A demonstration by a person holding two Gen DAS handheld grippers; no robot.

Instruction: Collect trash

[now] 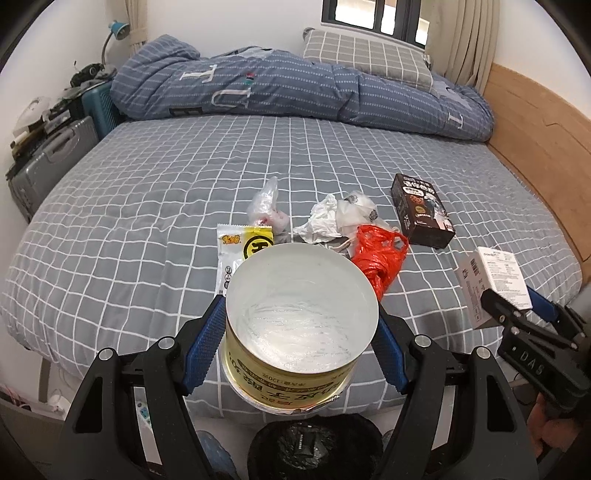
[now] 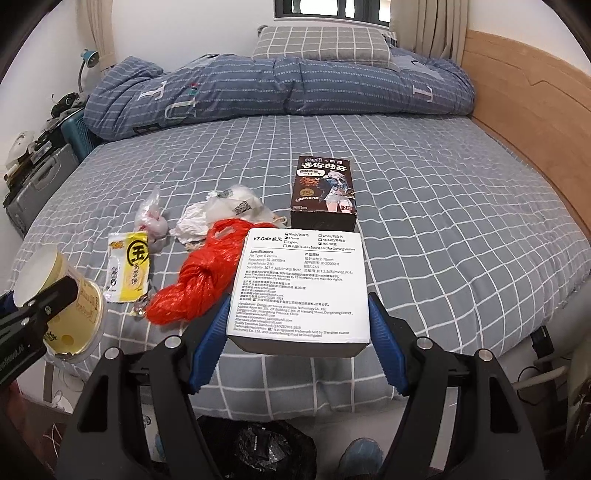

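Below the checked grey bedsheet (image 1: 147, 184) sits the black-lined bin (image 1: 314, 446); we keep the left gripper (image 1: 301, 332) clamped on the yellow paper tub (image 1: 295, 332) and the right gripper (image 2: 297, 328) on the white cardboard box (image 2: 299, 288), level, until both hang above it.

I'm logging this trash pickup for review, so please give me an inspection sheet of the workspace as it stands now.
Surface: bed with grey checked sheet.
Job's things: yellow tub in the left hand-held gripper; white box in the right hand-held gripper; black-lined bin below.
Clutter: red plastic bag, yellow snack wrapper, crumpled tissue, clear bags, dark snack box.
Grippers: both clamped on their items.
Cables: white cord at the bed's right edge.
Surroundings: blue duvet, pillow, wooden bed side, suitcases, window.
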